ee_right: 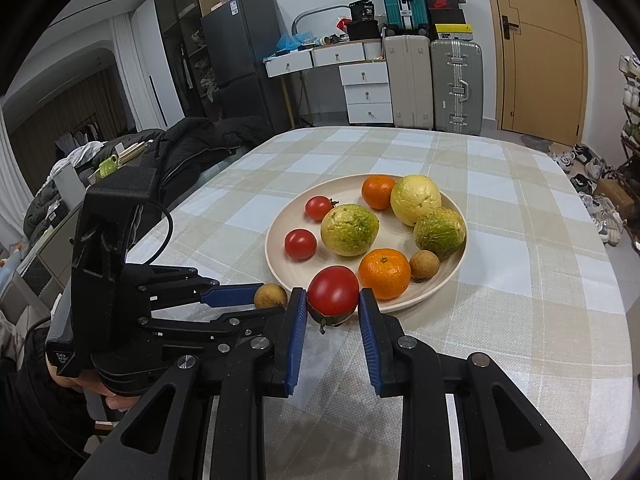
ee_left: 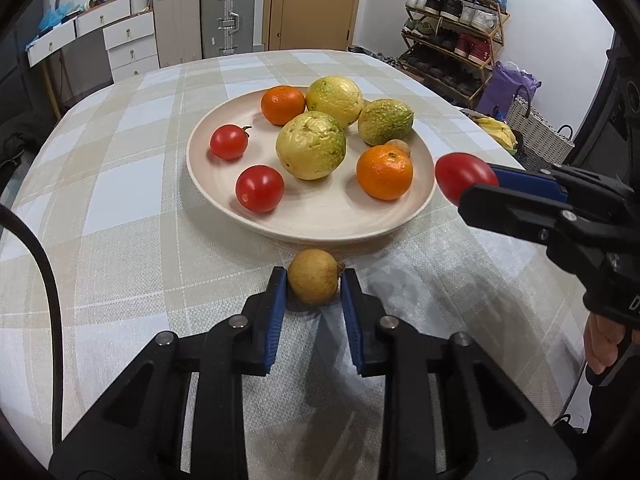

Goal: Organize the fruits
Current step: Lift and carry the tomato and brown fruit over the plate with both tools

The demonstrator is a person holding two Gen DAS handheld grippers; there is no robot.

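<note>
We see checked table, beige plate loaded with fruit, our right gripper clamped on red tomato beside plate rim, our left gripper closed around small brown longan on cloth just before plate.

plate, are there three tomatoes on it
No, the plate holds two tomatoes; the third tomato is in the right gripper beside the rim.
</note>
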